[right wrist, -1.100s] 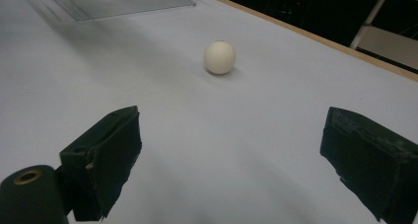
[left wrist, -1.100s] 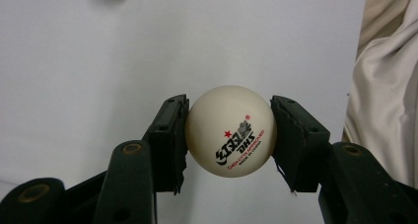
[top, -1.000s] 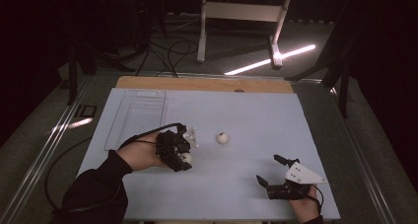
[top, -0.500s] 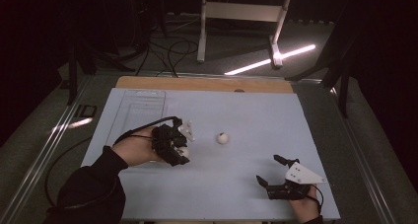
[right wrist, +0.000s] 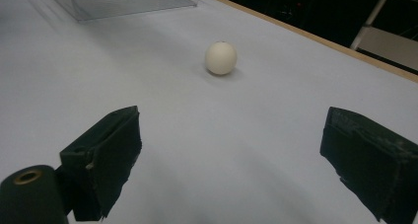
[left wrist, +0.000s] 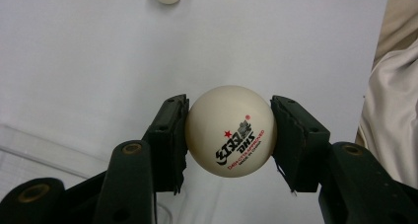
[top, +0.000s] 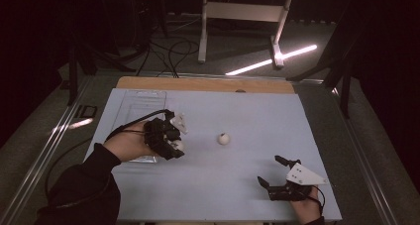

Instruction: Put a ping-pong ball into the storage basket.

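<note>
Lifted slightly since the earlier frame, the left tongs [top: 174,146] now hold a white table-tennis ball [left wrist: 230,130] clear of the worktop [top: 237,195], nearer the clear plastic tray [top: 136,102] than before. Both pads pinch the ball at its widest part, one on each side, with the printed logo facing the camera. Because the ball is smooth, round and light, held only at two small spots, a tilt or a jolt could probably squirt it out, and it would bounce and roll away. A second ball [top: 223,139] lies loose on the worktop, well apart from the tray and between the two hands. The right tongs [top: 278,174] rest near the front edge, spread wide and empty; a careless sweep there could knock that second ball off.
</note>
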A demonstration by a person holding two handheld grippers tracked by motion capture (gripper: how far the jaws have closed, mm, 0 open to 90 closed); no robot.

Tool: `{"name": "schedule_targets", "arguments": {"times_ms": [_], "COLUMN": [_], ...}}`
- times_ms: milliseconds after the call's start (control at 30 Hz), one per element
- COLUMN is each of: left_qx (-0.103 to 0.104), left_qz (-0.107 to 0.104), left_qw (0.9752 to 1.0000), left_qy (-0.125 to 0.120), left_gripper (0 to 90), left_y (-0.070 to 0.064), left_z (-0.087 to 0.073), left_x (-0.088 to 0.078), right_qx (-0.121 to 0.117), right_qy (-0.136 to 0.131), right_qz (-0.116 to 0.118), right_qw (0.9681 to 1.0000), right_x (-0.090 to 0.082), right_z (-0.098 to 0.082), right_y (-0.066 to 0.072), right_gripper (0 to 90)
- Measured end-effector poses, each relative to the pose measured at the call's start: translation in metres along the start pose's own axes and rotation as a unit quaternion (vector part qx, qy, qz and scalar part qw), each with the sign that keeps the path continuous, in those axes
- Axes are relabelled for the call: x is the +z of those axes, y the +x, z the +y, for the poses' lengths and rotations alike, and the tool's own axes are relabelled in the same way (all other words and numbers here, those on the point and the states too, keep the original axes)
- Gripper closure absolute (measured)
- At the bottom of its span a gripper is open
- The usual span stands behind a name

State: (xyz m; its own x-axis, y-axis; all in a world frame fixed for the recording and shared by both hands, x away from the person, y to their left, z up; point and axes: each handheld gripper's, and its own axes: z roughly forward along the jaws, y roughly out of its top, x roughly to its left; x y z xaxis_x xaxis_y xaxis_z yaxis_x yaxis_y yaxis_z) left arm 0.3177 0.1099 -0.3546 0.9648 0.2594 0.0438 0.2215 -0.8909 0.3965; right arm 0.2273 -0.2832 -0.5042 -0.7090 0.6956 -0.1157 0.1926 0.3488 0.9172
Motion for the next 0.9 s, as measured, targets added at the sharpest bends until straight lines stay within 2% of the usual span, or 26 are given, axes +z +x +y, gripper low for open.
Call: {"name": "schedule_targets", "arguments": {"times_ms": [433, 467, 533, 800, 900], "left_qx": [-0.015, -0.018, -0.02, -0.038, -0.05], "left_qz": [0.008, 0.015, 0.017, 0.024, 0.027], "left_qw": [0.9999, 0.9997, 0.9996, 0.9989, 0.9983], "left_qy": [-0.003, -0.003, -0.008, -0.015, -0.012], "left_gripper": [51.8, 51.8, 51.8, 51.8, 51.8], "left_y": [0.008, 0.009, 0.011, 0.018, 0.022], "left_z": [-0.015, -0.018, -0.021, -0.035, -0.04], "left_x": [-0.01, -0.012, -0.015, -0.022, -0.021], "right_qx": [0.001, 0.0, 0.001, 0.0, 0.001], "right_qy": [0.002, 0.002, 0.002, 0.003, 0.003], "right_qz": [0.0, 0.0, -0.001, 0.0, -0.001], "right_qw": [1.0, 1.0, 1.0, 1.0, 1.0], "right_x": [0.0, 0.0, 0.0, 0.001, 0.001], "right_z": [0.0, 0.0, 0.0, 0.0, 0.0], "right_y": [0.0, 0.0, 0.0, 0.0, 0.0], "right_gripper": [8.5, 8.5, 8.5, 8.5, 8.4]}}
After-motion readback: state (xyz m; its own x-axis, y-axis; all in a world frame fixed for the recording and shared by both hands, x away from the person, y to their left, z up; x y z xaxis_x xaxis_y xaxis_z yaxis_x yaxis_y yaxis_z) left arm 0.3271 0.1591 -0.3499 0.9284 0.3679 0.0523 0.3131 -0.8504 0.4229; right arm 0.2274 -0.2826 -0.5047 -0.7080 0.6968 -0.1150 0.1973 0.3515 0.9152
